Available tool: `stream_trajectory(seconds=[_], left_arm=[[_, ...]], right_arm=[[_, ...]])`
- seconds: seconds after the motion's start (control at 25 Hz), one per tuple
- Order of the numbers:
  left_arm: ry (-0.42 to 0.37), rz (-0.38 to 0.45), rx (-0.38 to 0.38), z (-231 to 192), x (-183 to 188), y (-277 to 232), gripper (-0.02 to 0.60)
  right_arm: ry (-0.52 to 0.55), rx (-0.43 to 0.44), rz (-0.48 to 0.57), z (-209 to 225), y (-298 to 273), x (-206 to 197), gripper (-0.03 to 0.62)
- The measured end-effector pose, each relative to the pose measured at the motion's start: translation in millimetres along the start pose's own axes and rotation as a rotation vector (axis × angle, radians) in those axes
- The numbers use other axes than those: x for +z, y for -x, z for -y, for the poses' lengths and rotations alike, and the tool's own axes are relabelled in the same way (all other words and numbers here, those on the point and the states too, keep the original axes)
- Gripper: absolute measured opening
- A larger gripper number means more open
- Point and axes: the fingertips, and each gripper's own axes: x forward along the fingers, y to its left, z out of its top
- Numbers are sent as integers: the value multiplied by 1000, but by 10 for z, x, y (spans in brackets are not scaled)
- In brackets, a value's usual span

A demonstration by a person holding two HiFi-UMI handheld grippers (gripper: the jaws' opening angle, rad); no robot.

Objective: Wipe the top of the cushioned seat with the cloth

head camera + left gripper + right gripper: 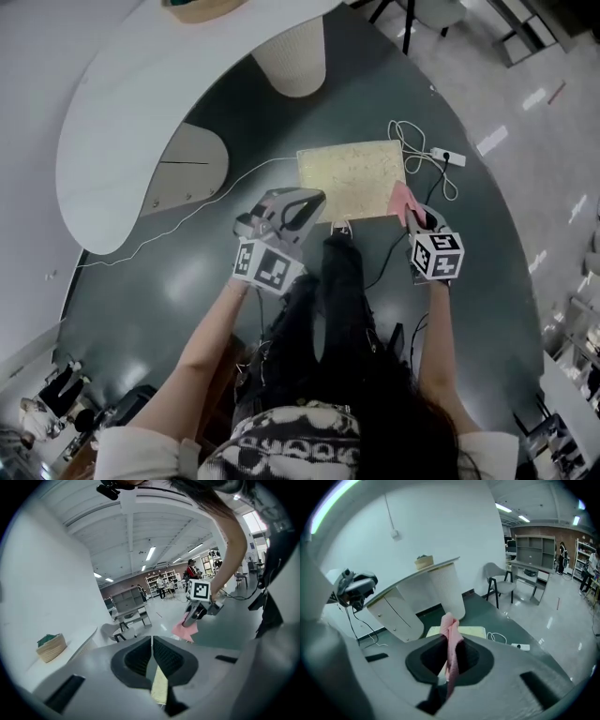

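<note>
The cushioned seat (352, 178) is a pale yellow square pad low on the dark floor, just ahead of the person's legs. My right gripper (413, 218) hovers at its right front corner, shut on a pink cloth (401, 199). In the right gripper view the cloth (450, 641) sticks up from between the jaws, with the seat (471, 631) beyond them. My left gripper (309, 201) hangs over the seat's left front corner, jaws together with nothing between them. The left gripper view looks past its own jaws (152, 644) to the right gripper (200, 609) and the dangling cloth (185, 630).
A white curved counter (141, 103) on a round pedestal (295, 56) arcs behind and left of the seat. A white cable and power strip (448, 157) lie right of it. A wicker basket (50, 647) sits on the counter. A grey chair (499, 576) stands farther off.
</note>
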Motion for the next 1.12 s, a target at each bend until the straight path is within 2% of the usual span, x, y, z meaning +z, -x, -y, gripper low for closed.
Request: stream_trajectory(seconds=[0.2,0.44,0.8,1.12], left_arm=[[2,29,45,-112,234,259,12],[14,44,92,-49,403,792,12],[67,42,198,212,398,1842,12],[58,85,215,496,442,2449,12]], right_arm=[[13,37,86,-437,327,476,11],[34,77,169,-1102,785,747,11],[93,100,227,-2022,1448,628,10],[160,113,289,-2754,1908,546,11]])
